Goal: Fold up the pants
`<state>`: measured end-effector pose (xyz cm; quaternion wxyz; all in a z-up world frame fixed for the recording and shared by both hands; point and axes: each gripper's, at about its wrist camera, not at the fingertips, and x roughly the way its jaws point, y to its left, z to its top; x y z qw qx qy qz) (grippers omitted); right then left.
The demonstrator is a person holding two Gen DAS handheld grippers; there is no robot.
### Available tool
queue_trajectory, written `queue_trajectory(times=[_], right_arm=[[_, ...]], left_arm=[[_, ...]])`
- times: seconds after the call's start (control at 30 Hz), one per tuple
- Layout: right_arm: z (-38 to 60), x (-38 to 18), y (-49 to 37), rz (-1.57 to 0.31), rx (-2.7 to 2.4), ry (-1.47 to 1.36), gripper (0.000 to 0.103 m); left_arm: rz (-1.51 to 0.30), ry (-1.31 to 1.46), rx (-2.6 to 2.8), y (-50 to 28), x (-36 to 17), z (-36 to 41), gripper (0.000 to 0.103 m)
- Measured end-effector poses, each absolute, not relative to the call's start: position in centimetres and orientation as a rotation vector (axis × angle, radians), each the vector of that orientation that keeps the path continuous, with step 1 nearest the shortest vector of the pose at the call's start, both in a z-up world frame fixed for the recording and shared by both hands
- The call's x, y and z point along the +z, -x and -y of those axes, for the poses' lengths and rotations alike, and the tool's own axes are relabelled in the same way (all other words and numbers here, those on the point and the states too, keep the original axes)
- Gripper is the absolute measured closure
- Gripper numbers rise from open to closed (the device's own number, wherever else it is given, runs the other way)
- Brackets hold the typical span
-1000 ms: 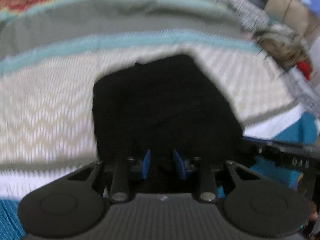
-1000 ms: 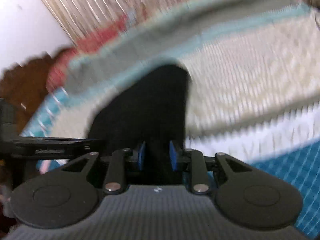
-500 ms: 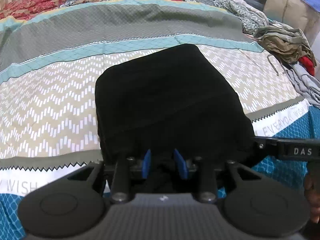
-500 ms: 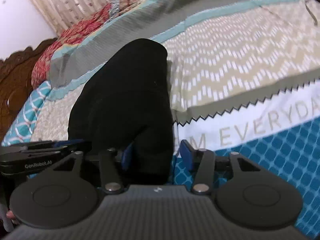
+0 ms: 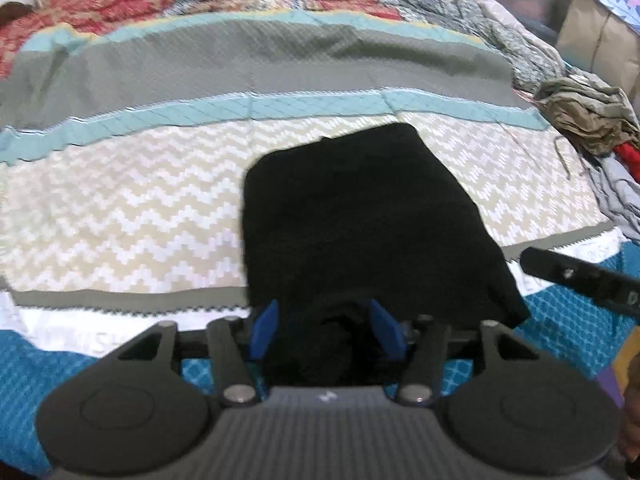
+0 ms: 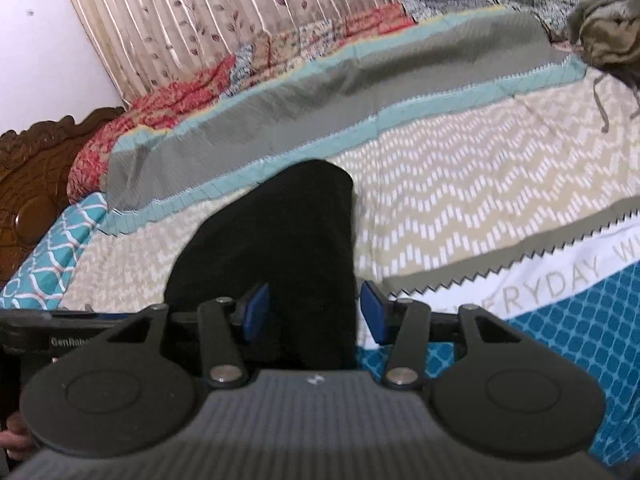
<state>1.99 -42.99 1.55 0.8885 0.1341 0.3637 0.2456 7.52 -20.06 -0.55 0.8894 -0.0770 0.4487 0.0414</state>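
Now black pants (image 5: 360, 216) folded compact on bedspread (image 5: 120, 216), left hand-held gripper (image 5: 325, 330) spread; right hand-held gripper (image 6: 316, 312) spread

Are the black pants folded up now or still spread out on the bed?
Folded: the pants lie as one compact black block on the bedspread, with no legs trailing out.

The bed (image 5: 120, 208) has a striped cover with zigzag pattern. Folded black pants (image 5: 360, 216) lie flat on it near the front edge. A heap of crumpled clothes (image 5: 592, 120) lies at the right side.
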Motion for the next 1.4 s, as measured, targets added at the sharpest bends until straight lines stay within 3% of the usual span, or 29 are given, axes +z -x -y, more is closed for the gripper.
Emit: queue_trajectory(times=[0.4,0.7,1.03,1.4], right_arm=[[41.0,1.4,-2.1,-0.78,0.583,-0.237,0.05],[39.8,-2.0,-2.6,-0.928,0.495,-0.218,0.049],[41.0,0.6,-1.6,-0.803,0.496,-0.264,0.049],[42.1,-0.1,-2.6,-0.815,0.495,-0.285,0.049]], left_arm=[[-0.933,0.196,0.217,-6.6,-0.9,16.9,0.05],[-0.95,0.189,0.227,-6.7,-1.9,16.7,0.046],[-0.953,0.172,0.248,-6.6,-2.0,16.3,0.045],[-0.995,0.173,0.296,-6.7,-3.0,15.3,0.045]])
